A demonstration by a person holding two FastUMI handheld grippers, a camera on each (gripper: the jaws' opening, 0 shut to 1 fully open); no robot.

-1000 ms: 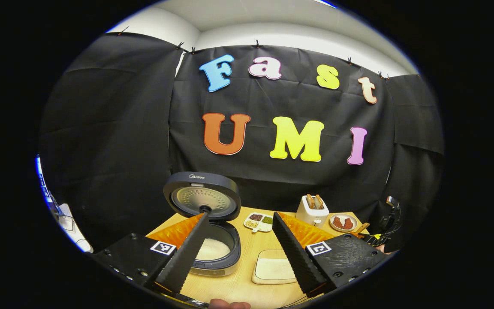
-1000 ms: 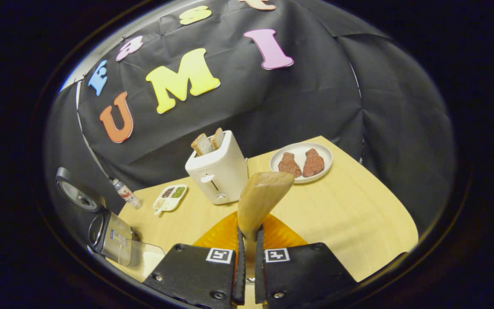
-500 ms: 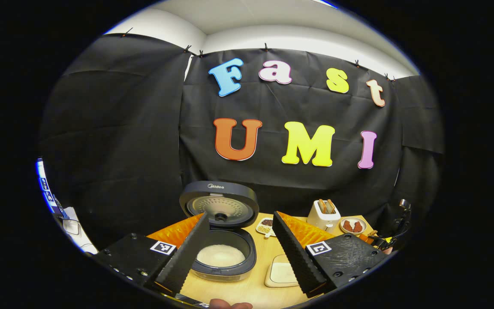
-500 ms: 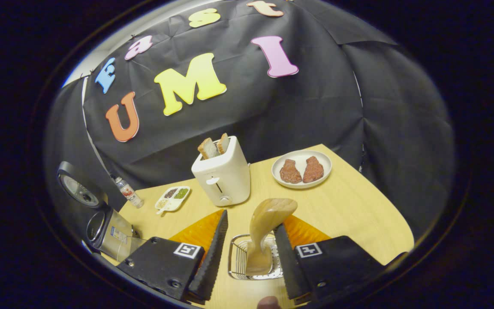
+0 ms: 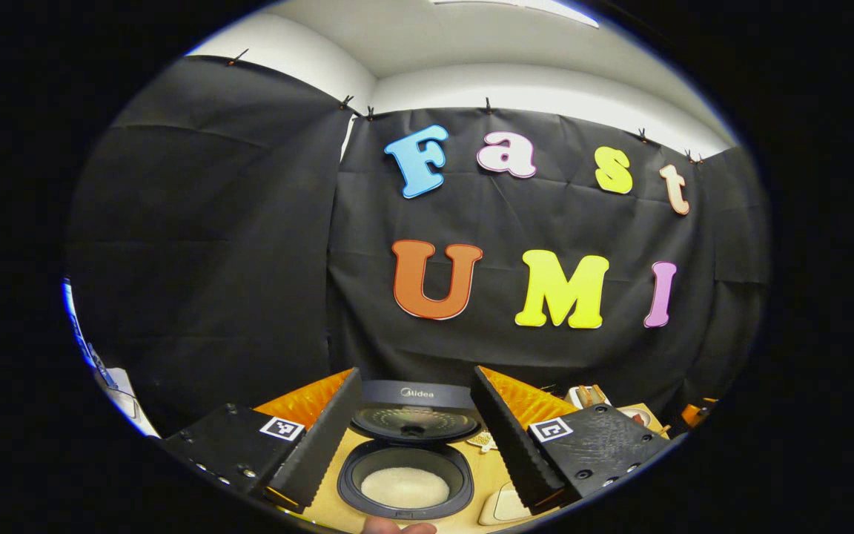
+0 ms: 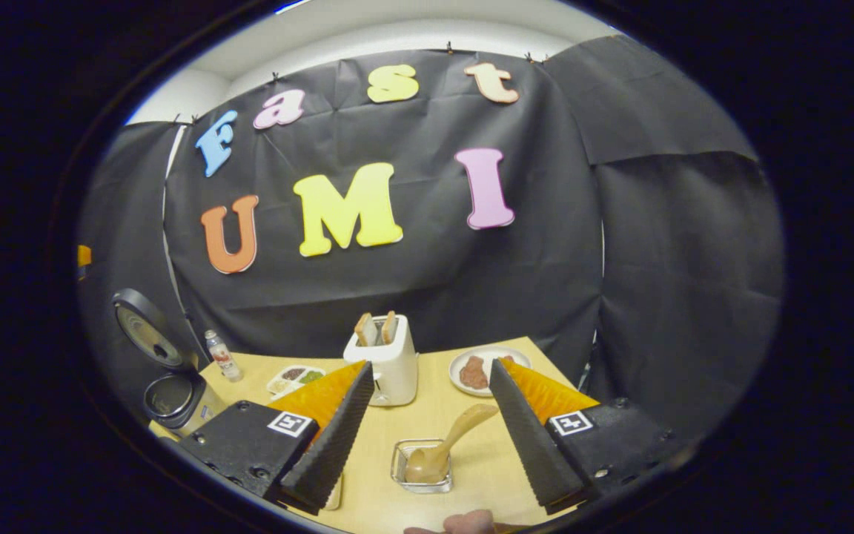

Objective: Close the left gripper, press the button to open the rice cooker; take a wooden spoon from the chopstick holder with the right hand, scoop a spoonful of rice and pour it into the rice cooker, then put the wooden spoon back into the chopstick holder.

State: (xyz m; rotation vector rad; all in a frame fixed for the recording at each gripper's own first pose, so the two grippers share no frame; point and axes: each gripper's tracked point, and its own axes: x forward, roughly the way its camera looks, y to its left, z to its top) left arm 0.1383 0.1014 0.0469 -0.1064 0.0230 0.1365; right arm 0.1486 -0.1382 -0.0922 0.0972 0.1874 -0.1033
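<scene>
Left tool point(image 5: 414, 437) spread wide, empty, above dark round rice cooker point(image 5: 406, 475); lid up, white rice in pot. Right tool point(image 6: 427, 437) spread wide, empty, above light wooden tabletop point(image 6: 471, 460). Pale wooden spoon point(image 6: 445, 447) leans in small wire chopstick holder point(image 6: 421, 467) between fingers, touching neither. White toaster point(image 6: 390, 360) behind.

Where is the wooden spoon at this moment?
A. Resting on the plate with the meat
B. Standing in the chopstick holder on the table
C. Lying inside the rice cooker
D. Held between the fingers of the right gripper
B: in the right gripper view the wooden spoon leans in the chopstick holder, and the right gripper is open and apart from it.
</scene>
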